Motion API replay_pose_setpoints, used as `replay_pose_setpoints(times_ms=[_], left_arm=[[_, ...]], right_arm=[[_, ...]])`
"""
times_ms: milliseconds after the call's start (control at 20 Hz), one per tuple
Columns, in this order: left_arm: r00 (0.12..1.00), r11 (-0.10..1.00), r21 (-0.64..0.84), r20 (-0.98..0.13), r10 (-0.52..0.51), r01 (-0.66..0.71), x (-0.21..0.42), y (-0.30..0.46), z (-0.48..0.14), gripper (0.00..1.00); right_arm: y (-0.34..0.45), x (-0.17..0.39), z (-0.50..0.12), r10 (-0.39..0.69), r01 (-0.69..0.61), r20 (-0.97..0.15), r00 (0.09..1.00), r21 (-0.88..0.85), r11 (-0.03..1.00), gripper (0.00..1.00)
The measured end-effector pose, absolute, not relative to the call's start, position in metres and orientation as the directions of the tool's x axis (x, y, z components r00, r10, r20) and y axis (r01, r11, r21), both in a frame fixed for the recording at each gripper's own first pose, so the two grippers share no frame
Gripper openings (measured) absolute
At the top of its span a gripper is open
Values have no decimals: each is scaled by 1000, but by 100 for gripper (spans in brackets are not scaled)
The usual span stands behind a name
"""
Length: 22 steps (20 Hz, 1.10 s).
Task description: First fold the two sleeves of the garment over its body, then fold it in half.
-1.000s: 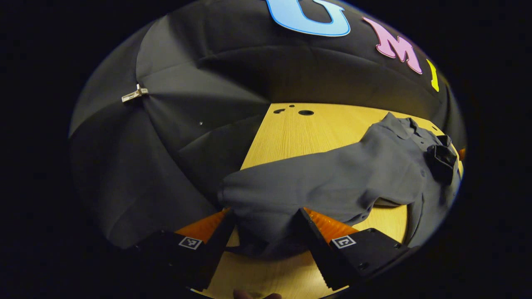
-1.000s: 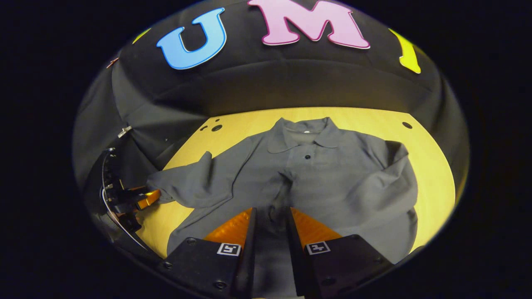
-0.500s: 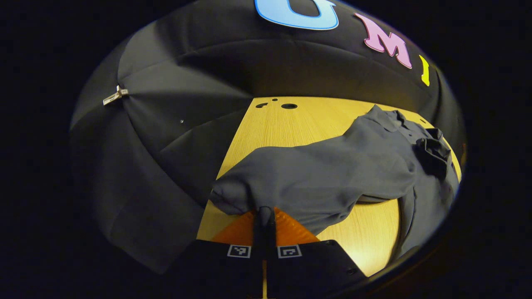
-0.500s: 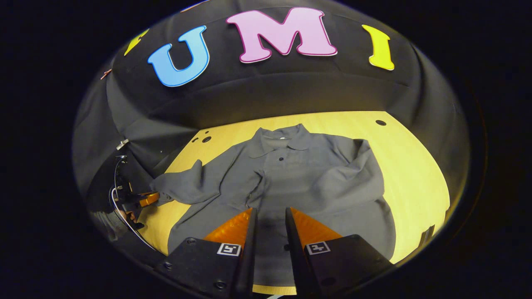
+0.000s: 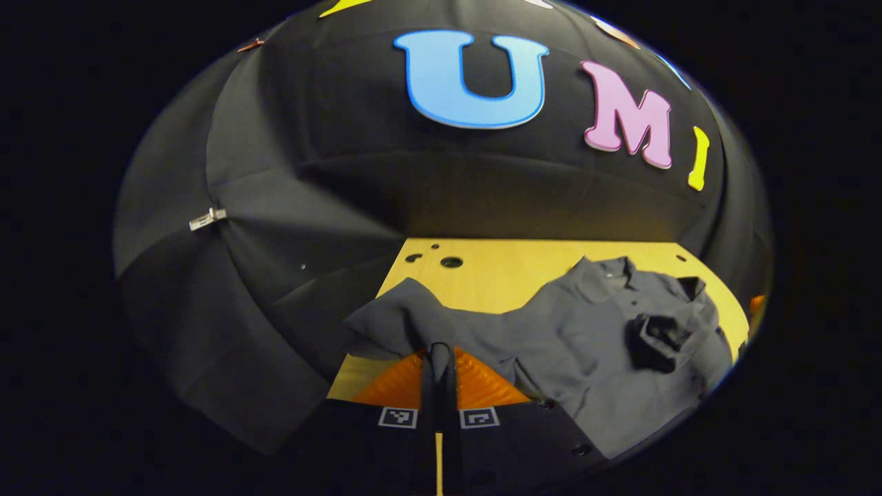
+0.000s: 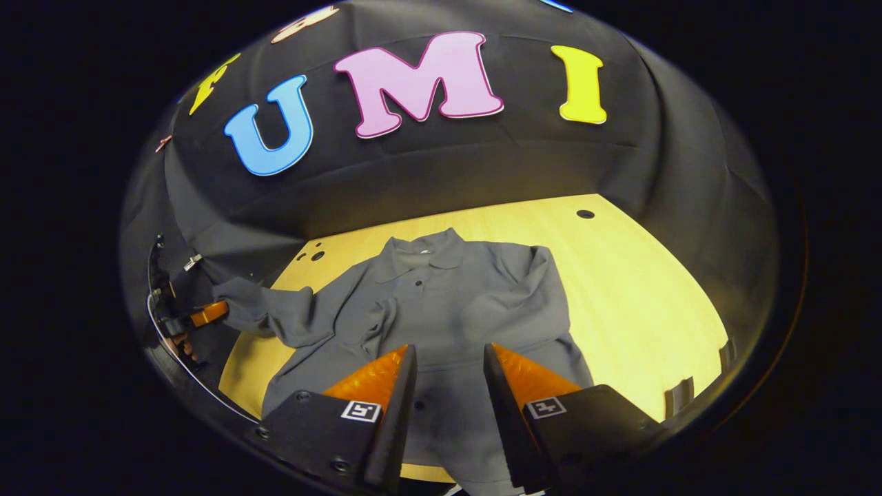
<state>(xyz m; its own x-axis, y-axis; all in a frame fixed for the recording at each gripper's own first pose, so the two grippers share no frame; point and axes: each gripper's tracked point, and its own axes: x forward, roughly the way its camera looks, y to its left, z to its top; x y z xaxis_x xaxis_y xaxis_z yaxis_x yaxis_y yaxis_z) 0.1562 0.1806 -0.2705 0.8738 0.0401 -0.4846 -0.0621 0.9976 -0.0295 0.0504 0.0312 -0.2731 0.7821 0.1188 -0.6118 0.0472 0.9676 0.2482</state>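
Tabletop (image 6: 641, 303), pale wood, carries the grey garment (image 6: 455, 310), laid flat w/ collar toward the booth wall. In the right gripper view its far-side sleeve (image 6: 524, 282) already lies folded over the body; the other sleeve (image 6: 289, 313) stretches out to the side, cuff end raised off the wood.

Change vs 1 s ago: left gripper (image 5: 439, 353) was spread around that cuff, now its fingers are pressed together on the fabric, cuff (image 5: 396, 320) bunched just above the tips. It has also come up since the pinch, so the sleeve hangs in a lifted span, no longer draped low. In the right gripper view it sits at the table's edge (image 6: 207, 313), hand behind it.

Right gripper (image 6: 448, 358): fingers apart, hovering above the lower body/hem, gripping nothing; it has backed off a bit, more table in sight.

Meaning, prob.: grasp secured, 2nd sleeve fold under way; next is carrying the cuff across over the chest. Half-fold not yet started.
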Motion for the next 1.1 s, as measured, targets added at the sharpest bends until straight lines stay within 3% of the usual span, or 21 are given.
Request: replay_pose_setpoints(times_ms=[50,100,150,250,300,350,400,750,1100], left_arm=[[882,998,-36,-471,24,-47,156,165,-257,8],[888,999,-42,-460,8,-31,154,151,-246,8],[893,999,-47,-451,-11,-11,153,137,-236,8],[896,999,-45,-443,-39,21,149,110,-220,8],[895,998,-53,-443,-56,37,148,95,-215,5],[893,996,-67,-442,-77,53,149,78,-208,8],[891,994,-82,-443,-99,69,149,62,-204,8],[869,978,-120,-449,-207,171,158,-49,-196,8],[820,960,-114,-500,-278,256,166,-155,-238,8]], right_arm=[[27,49,-273,121,38,-610,783,241,970,62],[24,49,-273,131,24,-609,782,240,970,49],[22,48,-273,141,13,-608,781,241,970,66],[13,50,-274,153,-2,-605,781,242,970,73],[9,51,-274,158,-6,-603,782,246,969,73],[5,53,-274,164,-8,-599,784,255,967,61],[1,55,-275,170,-11,-594,786,261,965,74],[-37,56,-281,184,-3,-584,791,296,955,74],[-89,49,-295,179,30,-600,780,322,946,74]])
